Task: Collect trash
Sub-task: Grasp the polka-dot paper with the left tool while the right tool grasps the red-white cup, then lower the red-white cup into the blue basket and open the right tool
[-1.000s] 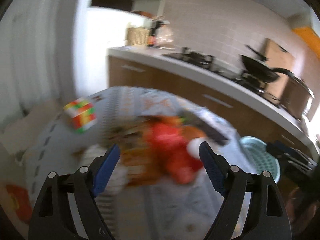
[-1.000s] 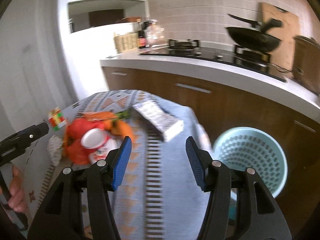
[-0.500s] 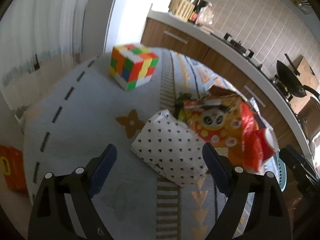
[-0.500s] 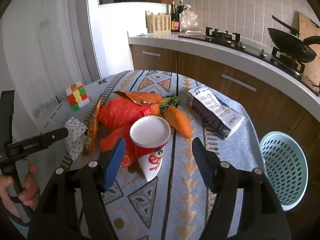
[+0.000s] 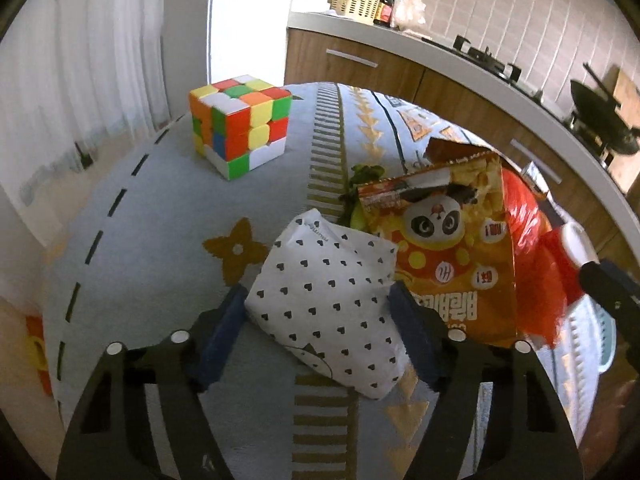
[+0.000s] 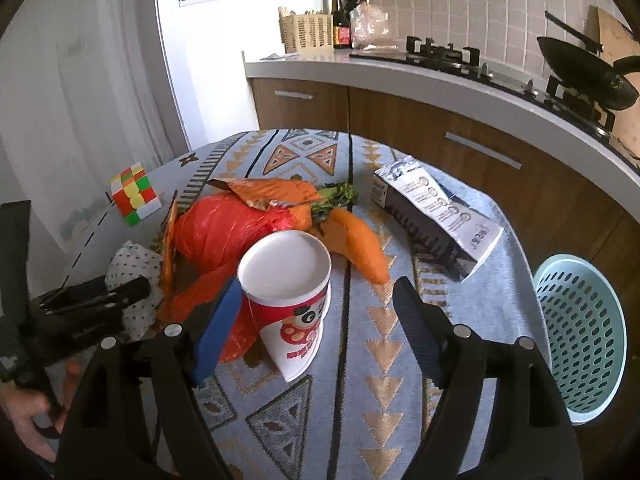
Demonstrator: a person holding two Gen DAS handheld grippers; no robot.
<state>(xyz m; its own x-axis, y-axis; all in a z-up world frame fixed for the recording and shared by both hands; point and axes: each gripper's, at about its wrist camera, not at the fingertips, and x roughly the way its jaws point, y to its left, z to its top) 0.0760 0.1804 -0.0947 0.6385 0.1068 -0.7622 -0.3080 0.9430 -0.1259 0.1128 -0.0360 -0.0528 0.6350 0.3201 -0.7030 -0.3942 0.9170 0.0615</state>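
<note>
A white wrapper with black hearts (image 5: 332,300) lies on the patterned tablecloth (image 5: 160,220). My left gripper (image 5: 320,328) is open with its blue pads on either side of the wrapper. Beside it lie an orange panda snack bag (image 5: 452,248) and a red plastic bag (image 6: 224,228). My right gripper (image 6: 316,324) is open, just in front of a tipped paper cup (image 6: 290,292). A carrot (image 6: 360,244) and a grey milk carton (image 6: 432,220) lie further back. A teal mesh bin (image 6: 580,328) stands on the floor at the right.
A Rubik's cube (image 5: 240,128) sits at the table's far left; it also shows in the right wrist view (image 6: 134,194). A kitchen counter (image 6: 440,80) with a hob and a black pan (image 6: 584,68) runs behind the table.
My left gripper has moved forward and down so its pads now flank the heart-print wrapper. My right gripper has moved closer to the paper cup.
</note>
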